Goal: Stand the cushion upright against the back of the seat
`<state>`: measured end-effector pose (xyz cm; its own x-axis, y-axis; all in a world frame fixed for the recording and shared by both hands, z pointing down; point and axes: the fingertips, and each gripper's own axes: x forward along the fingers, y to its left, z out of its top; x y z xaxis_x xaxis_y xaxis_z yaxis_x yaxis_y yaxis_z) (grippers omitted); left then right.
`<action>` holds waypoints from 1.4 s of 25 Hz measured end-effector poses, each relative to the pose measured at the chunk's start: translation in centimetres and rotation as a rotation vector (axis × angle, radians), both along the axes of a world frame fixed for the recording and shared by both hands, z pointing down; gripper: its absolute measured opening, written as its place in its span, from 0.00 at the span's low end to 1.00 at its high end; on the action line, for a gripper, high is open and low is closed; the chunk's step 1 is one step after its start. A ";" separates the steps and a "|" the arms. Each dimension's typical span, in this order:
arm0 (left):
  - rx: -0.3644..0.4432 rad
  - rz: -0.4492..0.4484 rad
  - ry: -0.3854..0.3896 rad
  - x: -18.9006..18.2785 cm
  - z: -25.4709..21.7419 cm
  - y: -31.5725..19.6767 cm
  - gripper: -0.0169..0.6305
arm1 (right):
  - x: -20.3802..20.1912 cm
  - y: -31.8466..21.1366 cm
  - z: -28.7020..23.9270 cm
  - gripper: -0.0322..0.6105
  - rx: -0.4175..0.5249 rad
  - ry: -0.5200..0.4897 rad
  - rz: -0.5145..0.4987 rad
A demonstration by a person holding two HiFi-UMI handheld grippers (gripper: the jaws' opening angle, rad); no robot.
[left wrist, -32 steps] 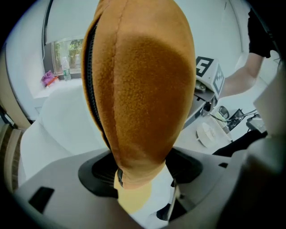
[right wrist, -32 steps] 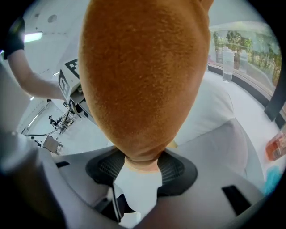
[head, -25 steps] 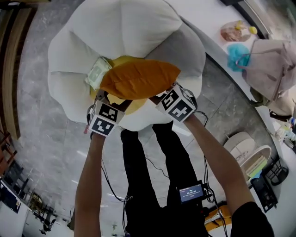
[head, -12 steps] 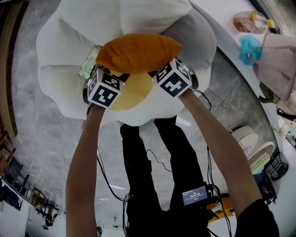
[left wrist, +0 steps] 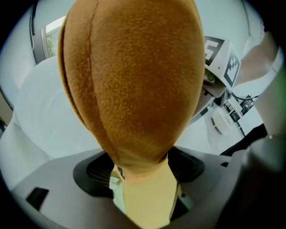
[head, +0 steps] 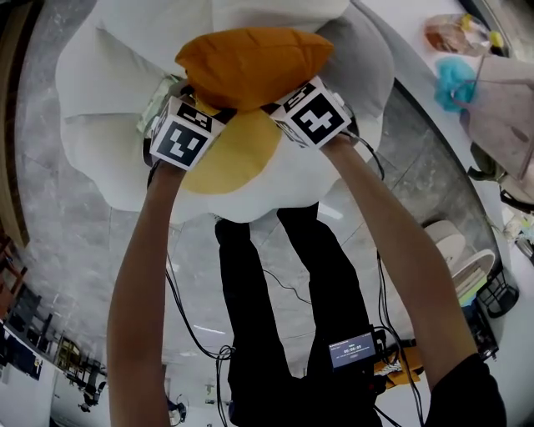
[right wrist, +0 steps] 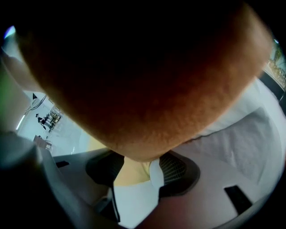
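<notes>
Placement step: your left gripper [head: 193, 108], jaws just easing wider, and right gripper [head: 280, 105] pinch corners of the orange cushion [head: 250, 54]; next lean it upright against the back of the white seat [head: 96, 79].

No legible text or numbers.

Fuzzy, matt orange cloth cushion [head: 250, 54]

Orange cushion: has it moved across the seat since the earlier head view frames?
Yes. The orange cushion has shifted up the picture, off the yellow centre of the seat, now largely uncovered, toward the white back lobes.
</notes>
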<state>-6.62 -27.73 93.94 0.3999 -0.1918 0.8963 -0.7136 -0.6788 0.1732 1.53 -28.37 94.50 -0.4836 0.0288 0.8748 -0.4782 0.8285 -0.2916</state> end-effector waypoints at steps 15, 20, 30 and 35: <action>0.050 -0.003 -0.068 -1.1 -0.7 -1.3 0.73 | 0.1 -1.4 -1.6 0.59 -0.057 0.011 0.067; 0.060 -0.012 -0.104 -2.0 -1.8 -1.3 0.75 | -0.8 -1.4 -3.5 0.61 -0.092 -0.017 0.108; 0.096 -0.034 -0.034 -2.2 -8.6 0.0 0.74 | -0.1 -0.5 -8.9 0.61 -0.062 -0.008 0.107; 0.115 -0.007 0.022 -1.3 -13.9 2.8 0.74 | 0.5 1.7 -13.4 0.61 -0.077 -0.015 0.118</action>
